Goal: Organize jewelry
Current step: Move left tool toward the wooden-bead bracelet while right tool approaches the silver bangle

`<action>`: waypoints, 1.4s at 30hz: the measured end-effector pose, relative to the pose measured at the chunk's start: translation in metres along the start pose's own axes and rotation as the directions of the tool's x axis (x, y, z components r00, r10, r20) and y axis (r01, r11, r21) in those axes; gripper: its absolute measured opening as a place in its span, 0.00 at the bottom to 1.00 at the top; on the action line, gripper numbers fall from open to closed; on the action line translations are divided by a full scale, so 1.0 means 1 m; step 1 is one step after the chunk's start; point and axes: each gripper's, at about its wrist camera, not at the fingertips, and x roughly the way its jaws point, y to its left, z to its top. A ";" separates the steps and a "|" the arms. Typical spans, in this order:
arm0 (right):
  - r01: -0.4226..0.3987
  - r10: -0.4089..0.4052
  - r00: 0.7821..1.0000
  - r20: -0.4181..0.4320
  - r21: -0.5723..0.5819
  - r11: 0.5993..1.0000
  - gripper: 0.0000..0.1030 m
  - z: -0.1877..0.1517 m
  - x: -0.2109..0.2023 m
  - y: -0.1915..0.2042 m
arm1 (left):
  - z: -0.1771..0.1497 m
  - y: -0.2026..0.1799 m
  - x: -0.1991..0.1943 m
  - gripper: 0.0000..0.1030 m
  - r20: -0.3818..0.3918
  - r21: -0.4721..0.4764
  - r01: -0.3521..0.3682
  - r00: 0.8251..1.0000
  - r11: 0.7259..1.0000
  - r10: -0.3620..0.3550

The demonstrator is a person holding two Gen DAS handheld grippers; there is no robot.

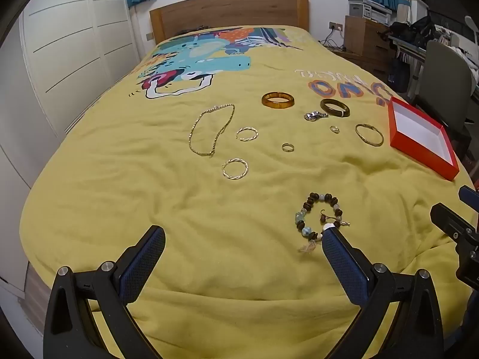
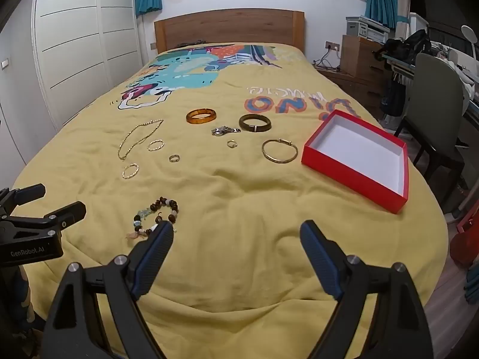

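Both grippers, left (image 1: 244,237) and right (image 2: 236,233), spread wide, holding nothing. Beaded bracelet (image 1: 321,218) on bedspread (image 2: 239,197) near fingertips. Other jewelry farther up; red box (image 2: 356,161) right.

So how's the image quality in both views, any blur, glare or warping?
Left wrist view: strong fisheye bowing of the bed, dark corners, jewelry sharp, no glare. Right wrist view: same warping and vignette, soft even light, the red box crisp, faint shadows only.
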 end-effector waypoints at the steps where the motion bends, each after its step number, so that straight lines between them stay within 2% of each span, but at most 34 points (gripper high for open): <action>1: 0.001 -0.001 1.000 -0.002 -0.002 1.000 0.84 0.000 0.000 0.000 | 0.000 0.000 0.000 1.00 0.002 -0.001 0.002 1.000 1.000 -0.002; 12: 0.001 -0.001 1.000 0.009 0.004 1.000 0.84 0.002 0.003 0.001 | 0.004 0.005 0.006 0.99 0.001 0.007 0.005 1.000 1.000 -0.005; 19: -0.016 0.016 1.000 -0.013 0.012 1.000 0.84 -0.003 0.011 -0.002 | 0.002 0.010 0.005 0.99 -0.017 -0.022 0.039 0.999 0.999 -0.039; 26: -0.019 0.020 1.000 -0.024 0.019 1.000 0.84 -0.005 0.014 -0.005 | 0.002 0.006 0.006 0.99 -0.024 -0.009 0.031 0.999 0.999 -0.031; 38: -0.026 0.027 0.999 -0.042 0.030 0.999 0.84 -0.008 0.022 -0.009 | 0.000 0.001 0.017 0.99 -0.058 0.003 0.086 0.995 0.996 -0.086; 42: -0.034 0.036 0.998 -0.051 0.038 0.999 0.84 -0.008 0.027 -0.012 | 0.000 -0.002 0.022 0.96 -0.075 0.010 0.105 0.992 0.994 -0.104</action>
